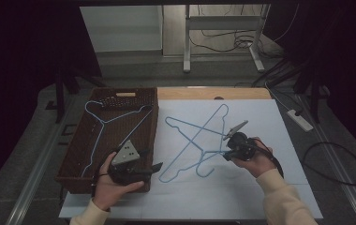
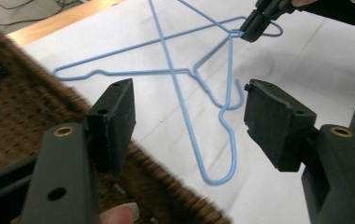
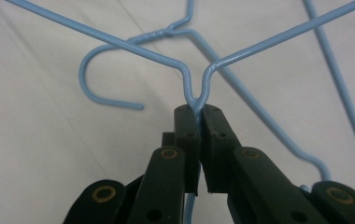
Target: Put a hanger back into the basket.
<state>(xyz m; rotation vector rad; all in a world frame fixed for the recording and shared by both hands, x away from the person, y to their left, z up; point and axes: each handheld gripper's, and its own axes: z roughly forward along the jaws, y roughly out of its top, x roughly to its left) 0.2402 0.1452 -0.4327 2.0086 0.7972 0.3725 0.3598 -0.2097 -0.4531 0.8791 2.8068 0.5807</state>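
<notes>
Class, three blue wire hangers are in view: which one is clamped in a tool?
The hanger whose neck is pinched by the right tool, on the white sheet. The crossing hanger lies free; the third hanger rests in the basket.

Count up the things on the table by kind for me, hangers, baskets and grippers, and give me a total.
Blue wire hangers: 3, one in the basket, one free on the sheet, one pinched by the right gripper
Wicker basket: 1
Hand-held grippers: 2, including the left gripper
Total: 6

Hangers: thin wire, smooth glossy light-blue coating. Basket left of them: brown woven wicker, rough. Sheet beneath them: white, matt. Gripper jaws: matt black plastic.
</notes>
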